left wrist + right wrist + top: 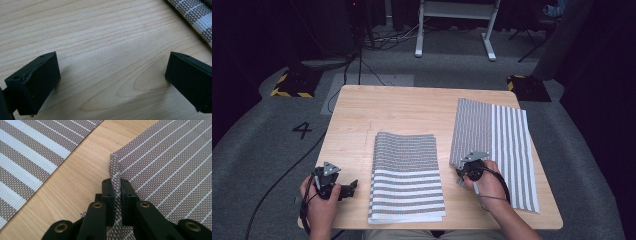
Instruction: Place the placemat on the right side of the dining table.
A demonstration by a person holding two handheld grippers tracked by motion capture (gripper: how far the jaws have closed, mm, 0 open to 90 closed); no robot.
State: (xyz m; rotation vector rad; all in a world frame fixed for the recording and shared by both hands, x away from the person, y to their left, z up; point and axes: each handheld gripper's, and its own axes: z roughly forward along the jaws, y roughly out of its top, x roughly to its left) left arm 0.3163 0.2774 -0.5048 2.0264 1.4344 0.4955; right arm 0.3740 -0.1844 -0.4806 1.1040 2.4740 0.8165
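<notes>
1. The worktop [402, 107], a pale wooden square, takes up the middle of the high view; grey floor lies around it, and a white frame stands at the top centre.
2. The spread mat [507, 145], woven in brown and white stripes, lies flat at the right of the frame, its far edge near the worktop's back edge; this is the piece in hand.
3. The folded mat [407, 175], of the same weave, sits at lower centre, near the front edge; it looks already doubled over, apart from the spread one by a strip of bare wood.
4. The right gripper [464, 172] rests at the spread mat's near left edge, lower right of centre; in the right gripper view its fingers [108, 195] are pressed together on a raised fold of that edge, pinching the weave between them.
5. The left gripper [343, 189] lies at lower left on bare wood, beside the folded mat; its fingers [37, 80] stand spread wide with nothing between them.
6. Judged step: the grasp that opens a fold; the next move likely calls for lifting the pinched edge and carrying it across, with the left gripper free to take a second hold or steady the mat.
</notes>
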